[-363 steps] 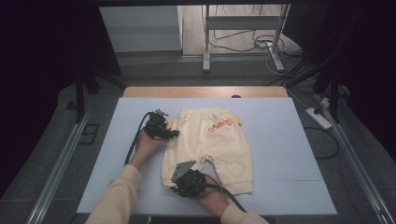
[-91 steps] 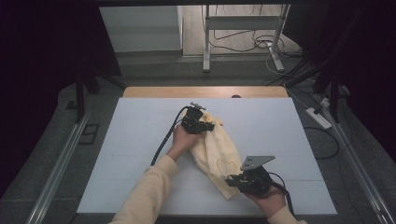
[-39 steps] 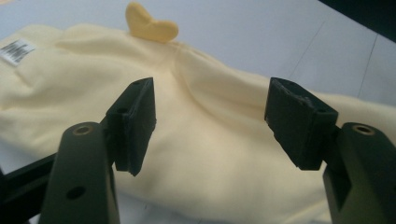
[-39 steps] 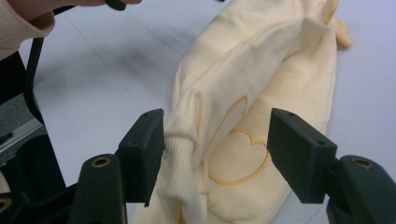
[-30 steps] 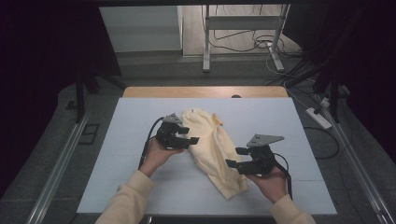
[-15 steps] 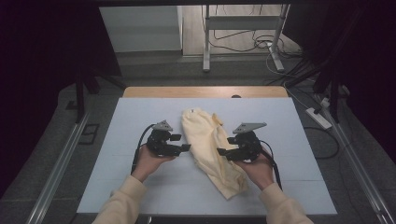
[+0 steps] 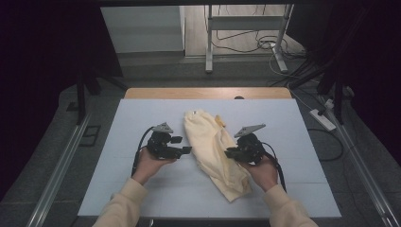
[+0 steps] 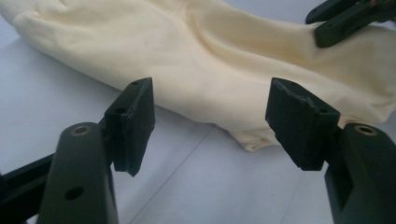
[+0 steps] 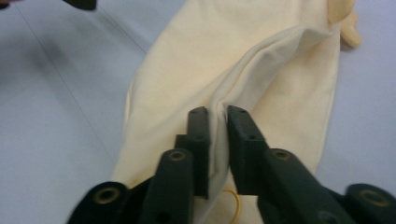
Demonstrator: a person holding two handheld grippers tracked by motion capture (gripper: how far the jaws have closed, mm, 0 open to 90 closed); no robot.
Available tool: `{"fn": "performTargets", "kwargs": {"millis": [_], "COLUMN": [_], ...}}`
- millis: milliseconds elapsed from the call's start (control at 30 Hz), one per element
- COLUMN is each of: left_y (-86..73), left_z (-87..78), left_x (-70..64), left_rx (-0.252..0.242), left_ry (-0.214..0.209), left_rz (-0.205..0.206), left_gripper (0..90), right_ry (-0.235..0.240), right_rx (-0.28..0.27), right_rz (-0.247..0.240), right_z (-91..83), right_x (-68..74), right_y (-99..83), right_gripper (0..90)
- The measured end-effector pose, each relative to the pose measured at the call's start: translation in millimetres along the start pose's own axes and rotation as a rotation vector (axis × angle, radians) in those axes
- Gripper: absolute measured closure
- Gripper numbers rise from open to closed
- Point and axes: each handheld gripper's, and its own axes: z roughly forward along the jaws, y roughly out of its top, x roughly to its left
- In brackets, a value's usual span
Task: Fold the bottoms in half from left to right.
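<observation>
Garment (image 7: 215, 149): lies folded lengthwise, mid-tabletop (image 7: 142, 189) | right claw (image 9: 217, 116): pinching a fabric ridge | left claw (image 8: 210, 112): spread, beside the near edge | we advise gripping both layers squarely before folding.

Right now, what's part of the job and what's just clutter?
In the job: cream garment, folded lengthwise; right gripper pinching a fold of it; left gripper open beside it.
Lying about: power strip, floor cables, metal stand.
</observation>
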Motion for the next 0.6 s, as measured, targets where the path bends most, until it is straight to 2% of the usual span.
{"fn": "performTargets", "kwargs": {"millis": [100,333,600], "left_y": [0.3,-0.9,-1.7], "left_z": [-0.8,-2.6,-3.3], "left_x": [-0.5,1.3,2.4], "left_rx": [-0.003,-0.008,-0.011], "left_ry": [0.001,0.004,0.003], "left_rz": [0.002,-0.006,-0.013], "left_gripper": [33.4,33.4,33.4], "right_ry": [-0.013,-0.049,-0.052], "right_rx": [0.006,-0.012,0.043], "right_rz": [-0.004,0.008,0.046], "right_z": [-2.3,-18.4,-9.7], "right_x": [-1.2,-10.0,-25.0], "right_y": [-2.2,-11.8,-33.8], "right_gripper": [85.3,85.7,85.6]}}
